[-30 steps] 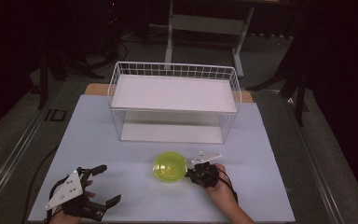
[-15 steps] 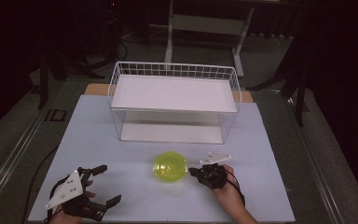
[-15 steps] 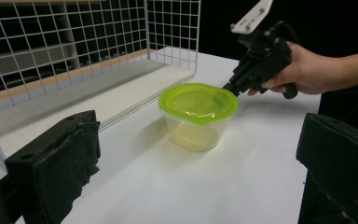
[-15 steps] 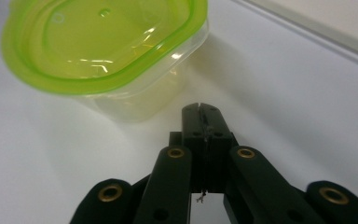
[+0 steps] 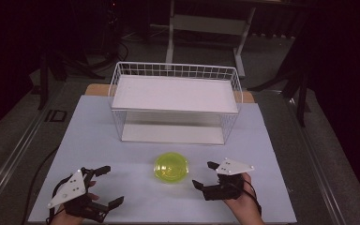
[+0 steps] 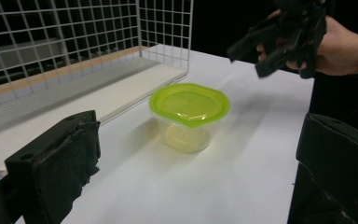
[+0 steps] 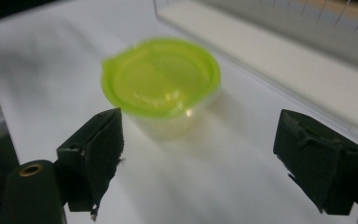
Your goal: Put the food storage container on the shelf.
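The tub (image 5: 171,167), clear plastic with a yellow-green lid (image 6: 189,102) seated on it, stands upright on the white bench (image 5: 272,187), just in front of the wire basket (image 5: 176,101) and between the two tools. Nothing touches it.

Right tool (image 5: 204,174): jaws spread wide, with nothing between them. They have just been opening. In the right gripper view the two black pads (image 7: 95,149) stand far apart and short of the tub, which sits beyond them with bare bench in the gap. From above, the tool lies just to the right of the tub, pointing toward it, clear of its rim. The person's hand (image 5: 241,204) holds it from the near edge. In the left gripper view this tool (image 6: 256,51) hangs above the bench, off the surface, behind and to the right of the tub.

Left tool (image 5: 108,185): jaws apart, nothing between them. From above it sits at the near left of the bench, well apart from the tub, pointing right. In the left gripper view its pads (image 6: 63,163) frame the tub from a distance.

The wire basket has a white shelf board on top and a white floor board below; both are bare.
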Demonstrator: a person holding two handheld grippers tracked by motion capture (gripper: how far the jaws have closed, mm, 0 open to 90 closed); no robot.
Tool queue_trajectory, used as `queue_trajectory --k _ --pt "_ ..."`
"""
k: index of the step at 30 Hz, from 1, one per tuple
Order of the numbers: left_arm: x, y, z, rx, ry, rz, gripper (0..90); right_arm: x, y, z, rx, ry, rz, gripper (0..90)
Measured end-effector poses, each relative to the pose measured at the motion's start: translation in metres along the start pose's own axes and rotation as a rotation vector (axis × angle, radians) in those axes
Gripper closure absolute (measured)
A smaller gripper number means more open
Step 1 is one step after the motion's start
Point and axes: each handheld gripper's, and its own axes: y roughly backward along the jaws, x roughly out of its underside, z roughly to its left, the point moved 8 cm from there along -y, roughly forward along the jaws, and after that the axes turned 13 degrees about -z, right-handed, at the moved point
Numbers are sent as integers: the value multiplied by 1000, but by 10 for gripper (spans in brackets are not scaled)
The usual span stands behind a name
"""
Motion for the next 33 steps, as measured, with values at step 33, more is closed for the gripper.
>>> queue_trajectory --k 33 --pt "-36 -78 8 90 129 75 4 -59 -18 8 -26 55 -123 187"
